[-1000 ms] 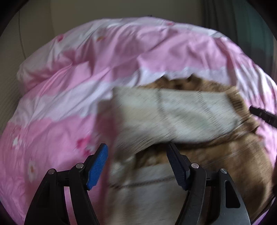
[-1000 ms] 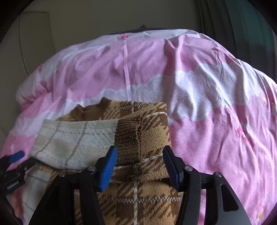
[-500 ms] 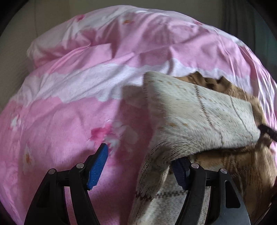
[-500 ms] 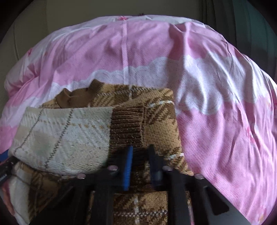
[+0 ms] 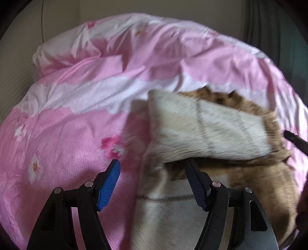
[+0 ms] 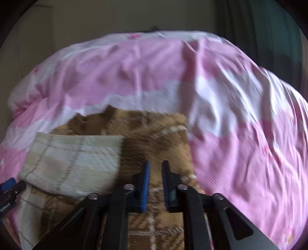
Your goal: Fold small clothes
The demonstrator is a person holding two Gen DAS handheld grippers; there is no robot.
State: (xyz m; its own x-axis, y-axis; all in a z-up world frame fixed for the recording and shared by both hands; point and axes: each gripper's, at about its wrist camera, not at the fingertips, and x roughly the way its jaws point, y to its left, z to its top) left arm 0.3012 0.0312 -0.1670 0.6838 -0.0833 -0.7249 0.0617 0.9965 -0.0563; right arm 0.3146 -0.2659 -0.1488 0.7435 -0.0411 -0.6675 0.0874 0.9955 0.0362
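A small brown-and-cream plaid knit sweater point(image 5: 256, 178) lies on the pink bed, with its cream sleeve point(image 5: 207, 132) folded across the body. It also shows in the right wrist view point(image 6: 159, 134), sleeve point(image 6: 75, 163) at left. My left gripper point(image 5: 153, 182) is open and empty at the sweater's left edge, its right finger under the sleeve's edge. My right gripper point(image 6: 155, 179) is nearly shut over the brown right side of the sweater; I cannot tell whether it pinches fabric. The left gripper's tip point(image 6: 8, 187) shows at the far left.
A pink floral duvet point(image 5: 77, 134) covers the bed all around the sweater and also fills the right wrist view point(image 6: 240, 125). A beige wall point(image 5: 134, 9) stands behind. A dark curtain point(image 6: 259, 28) hangs at the back right.
My right gripper closed from wide open to nearly shut over the sweater's brown side. My left gripper stayed open and shifted along the sweater's left edge. Both views are blurred by motion.
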